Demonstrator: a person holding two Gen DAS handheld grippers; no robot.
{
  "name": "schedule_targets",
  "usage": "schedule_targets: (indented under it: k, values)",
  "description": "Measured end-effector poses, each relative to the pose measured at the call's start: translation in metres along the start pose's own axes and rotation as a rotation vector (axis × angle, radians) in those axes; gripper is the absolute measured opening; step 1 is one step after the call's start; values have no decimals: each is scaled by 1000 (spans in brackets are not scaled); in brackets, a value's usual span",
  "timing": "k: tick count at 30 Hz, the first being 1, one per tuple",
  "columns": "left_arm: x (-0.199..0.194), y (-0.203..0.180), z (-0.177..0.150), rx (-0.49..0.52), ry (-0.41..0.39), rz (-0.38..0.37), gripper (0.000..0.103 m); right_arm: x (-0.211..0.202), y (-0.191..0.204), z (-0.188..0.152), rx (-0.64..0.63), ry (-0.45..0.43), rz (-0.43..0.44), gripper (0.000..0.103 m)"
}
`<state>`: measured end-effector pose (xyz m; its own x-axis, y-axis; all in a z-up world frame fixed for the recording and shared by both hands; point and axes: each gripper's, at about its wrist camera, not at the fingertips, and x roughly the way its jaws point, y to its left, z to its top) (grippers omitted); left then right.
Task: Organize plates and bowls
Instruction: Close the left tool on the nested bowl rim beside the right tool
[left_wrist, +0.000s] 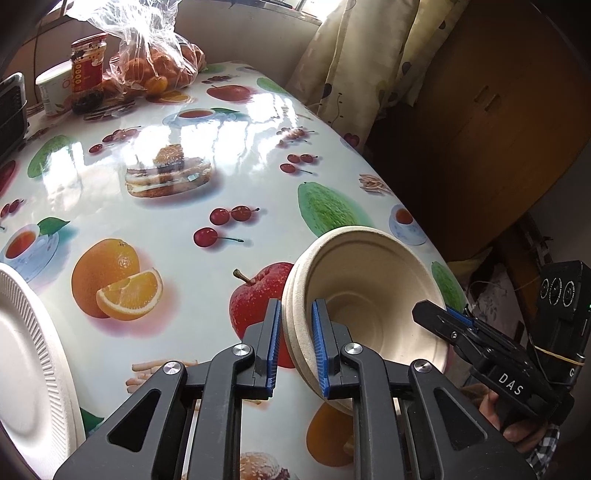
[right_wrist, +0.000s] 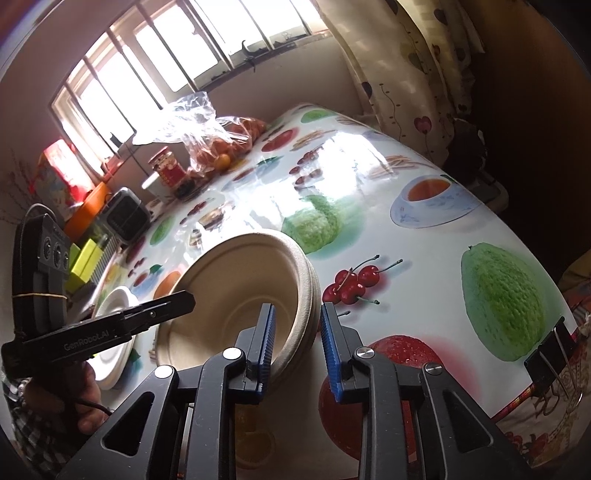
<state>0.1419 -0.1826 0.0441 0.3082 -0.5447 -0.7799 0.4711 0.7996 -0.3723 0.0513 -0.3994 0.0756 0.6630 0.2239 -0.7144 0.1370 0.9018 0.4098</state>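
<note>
Beige pressed-fibre bowls (left_wrist: 369, 295), nested and tilted above the table (left_wrist: 147, 155), are judged light, stiff, easily dented. The rim suits gripping: the left claw (left_wrist: 295, 347) is clamped on one side; the right claw (right_wrist: 297, 347) straddles the opposite rim, contact unclear. A white plate (left_wrist: 26, 369) lies nearby; a bag of oranges (left_wrist: 155, 70) and a jar (left_wrist: 88, 62) stand well apart.

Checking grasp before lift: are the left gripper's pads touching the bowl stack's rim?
Touching. The left wrist view shows the left gripper straddling the rim of the bowl stack, with both blue pads pressed against it and no gap visible.
</note>
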Motion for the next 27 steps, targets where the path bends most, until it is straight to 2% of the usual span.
schedule_targets:
  k: [20,27]
  values:
    - [0,0,0,-1,-2,4,17,0,0,2,2,-1,-3,23]
    - [-5,1,1,-11,-13,7,17,1,-3,5,0,-4,-4,18]
